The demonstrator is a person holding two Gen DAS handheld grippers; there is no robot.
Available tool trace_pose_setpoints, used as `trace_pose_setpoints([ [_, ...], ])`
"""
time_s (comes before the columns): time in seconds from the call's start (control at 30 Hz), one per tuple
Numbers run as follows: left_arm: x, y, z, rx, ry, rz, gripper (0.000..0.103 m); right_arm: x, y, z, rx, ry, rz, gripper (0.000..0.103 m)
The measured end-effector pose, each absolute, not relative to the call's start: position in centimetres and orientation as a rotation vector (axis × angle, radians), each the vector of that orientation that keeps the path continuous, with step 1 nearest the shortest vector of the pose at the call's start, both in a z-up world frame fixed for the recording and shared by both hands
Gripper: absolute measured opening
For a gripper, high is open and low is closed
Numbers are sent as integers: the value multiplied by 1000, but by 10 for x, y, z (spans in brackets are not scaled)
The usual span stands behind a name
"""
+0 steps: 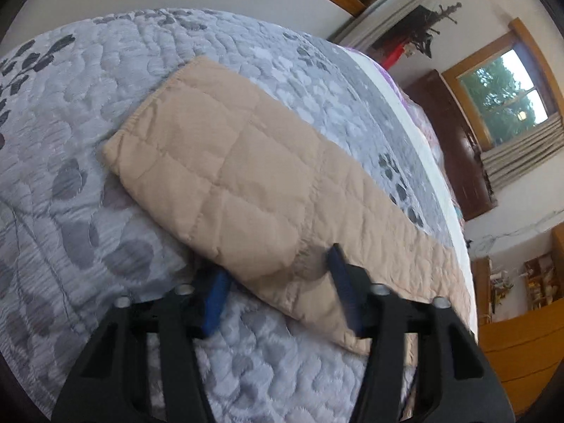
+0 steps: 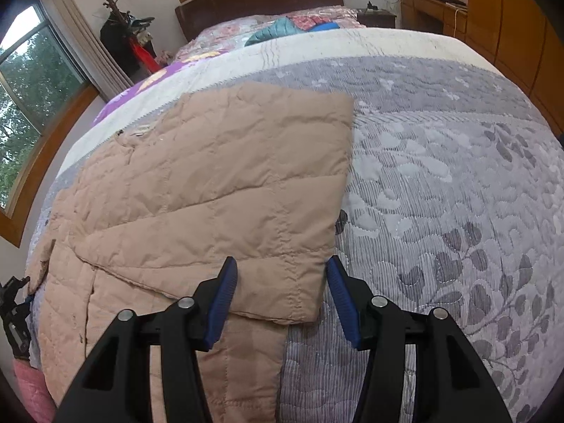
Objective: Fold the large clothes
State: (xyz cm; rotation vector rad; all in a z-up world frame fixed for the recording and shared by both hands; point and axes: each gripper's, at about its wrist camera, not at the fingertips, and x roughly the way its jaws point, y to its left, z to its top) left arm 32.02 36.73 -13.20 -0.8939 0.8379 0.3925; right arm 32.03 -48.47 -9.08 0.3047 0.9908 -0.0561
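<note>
Nearest in the left wrist view is the left gripper (image 1: 278,282), its blue-padded fingers spread wide and pinching nothing; the lower edge of the tan jacket (image 1: 225,162) sits between and just beyond the tips. The jacket is quilted and lies flat on the grey quilt (image 1: 70,183) with its leaf pattern, one folded end toward the far side.

From the right wrist view, the right gripper (image 2: 282,292) is likewise spread, holding nothing, its fingers straddling the near corner of a folded-over jacket (image 2: 218,190) panel. That panel lies on top of the rest of the garment, which runs on toward the camera under the left finger. The quilt (image 2: 440,194) shows bare to the right.

Further up the bed, a teal garment (image 2: 275,31) and other bright cloths lie loose near the dark headboard (image 2: 253,3). A window (image 2: 24,81) with curtains is on the left, and wooden cabinets (image 2: 511,17) stand on the right. No containers can be made out on the bed.
</note>
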Motion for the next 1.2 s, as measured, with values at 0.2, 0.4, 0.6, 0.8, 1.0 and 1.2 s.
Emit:
trace_pose_setpoints([
  [0.2, 318, 378, -137, -880, 831, 441, 6, 324, -484, -99, 305, 1010, -60, 53],
  [0.4, 317, 358, -113, -763, 785, 452, 2, 329, -486, -106, 329, 1021, -48, 53],
  [0.6, 322, 296, -49, -614, 680, 310, 2, 321, -480, -88, 279, 982, -64, 54],
  [0.8, 342, 178, -5, -420, 666, 82, 2, 309, -469, -67, 254, 944, -40, 54],
  [1.0, 366, 71, -5, -301, 711, -98, 2, 309, -472, -70, 274, 955, -38, 54],
  [1.2, 384, -17, -29, -229, 760, -233, 2, 310, -476, -73, 288, 961, -35, 54],
])
